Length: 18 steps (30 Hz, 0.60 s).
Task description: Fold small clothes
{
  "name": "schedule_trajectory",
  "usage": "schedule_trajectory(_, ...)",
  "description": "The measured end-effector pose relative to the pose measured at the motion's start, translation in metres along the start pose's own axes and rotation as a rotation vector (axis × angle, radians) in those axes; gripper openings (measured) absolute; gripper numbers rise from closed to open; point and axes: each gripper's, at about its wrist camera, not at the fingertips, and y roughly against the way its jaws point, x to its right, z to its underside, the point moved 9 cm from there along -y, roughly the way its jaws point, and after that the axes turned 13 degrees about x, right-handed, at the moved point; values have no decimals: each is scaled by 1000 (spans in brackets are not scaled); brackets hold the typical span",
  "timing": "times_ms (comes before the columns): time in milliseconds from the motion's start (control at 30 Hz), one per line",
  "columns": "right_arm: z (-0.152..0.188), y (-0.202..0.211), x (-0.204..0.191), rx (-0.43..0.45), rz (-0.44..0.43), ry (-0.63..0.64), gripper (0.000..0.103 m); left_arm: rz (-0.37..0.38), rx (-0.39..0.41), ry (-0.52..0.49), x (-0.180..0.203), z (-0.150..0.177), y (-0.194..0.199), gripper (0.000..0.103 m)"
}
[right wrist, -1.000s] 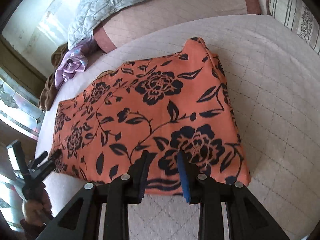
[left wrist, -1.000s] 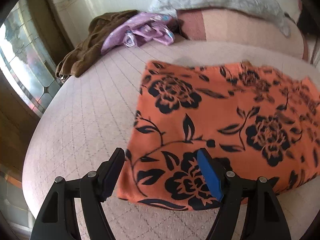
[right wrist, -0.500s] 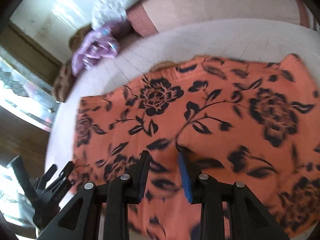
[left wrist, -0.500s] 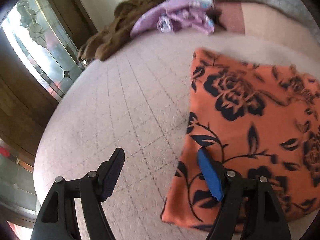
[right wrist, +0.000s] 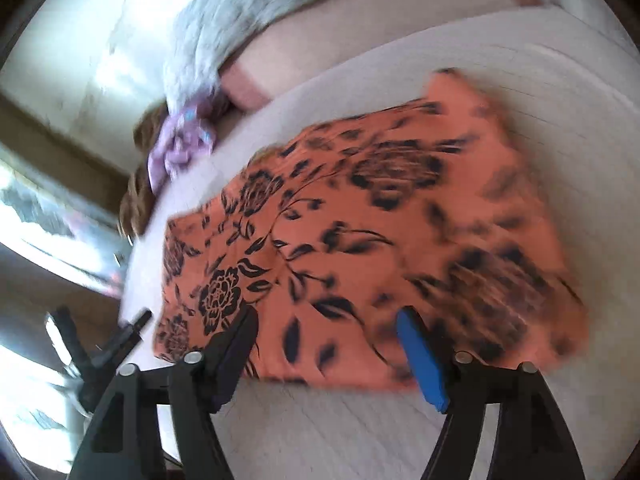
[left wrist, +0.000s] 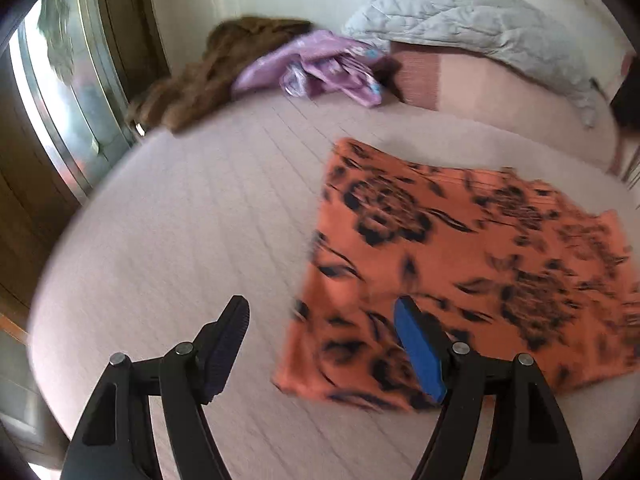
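An orange garment with black flowers (left wrist: 460, 264) lies flat, folded, on the pale quilted bed (left wrist: 192, 232). My left gripper (left wrist: 320, 316) hovers open over its near left corner, nothing between the fingers. In the right wrist view the same orange garment (right wrist: 360, 240) fills the middle. My right gripper (right wrist: 326, 322) hangs above its near edge with its jaws opening wide and no cloth pinched between them. The left gripper (right wrist: 132, 328) shows at the lower left of that view, beside the garment's left edge.
A crumpled purple garment (left wrist: 320, 68) and a brown garment (left wrist: 212, 76) lie at the bed's far left. A grey quilted pillow (left wrist: 472, 20) rests at the head. A glass door (left wrist: 68, 92) stands left of the bed edge. Bare bed surface lies left of the orange garment.
The right gripper's jaws have spread from narrow to wide. Both views swung sideways and back, and the frames now are blurred. The orange garment lies in the same place.
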Motion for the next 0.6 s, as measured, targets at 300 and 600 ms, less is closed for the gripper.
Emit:
schedule_trajectory(300, 26, 43, 62, 48, -6, -260, 75, 133, -230, 326, 17, 66, 9, 76)
schedule_trajectory(600, 28, 10, 86, 53, -42, -463, 76, 104, -147, 502, -2, 41, -21, 76)
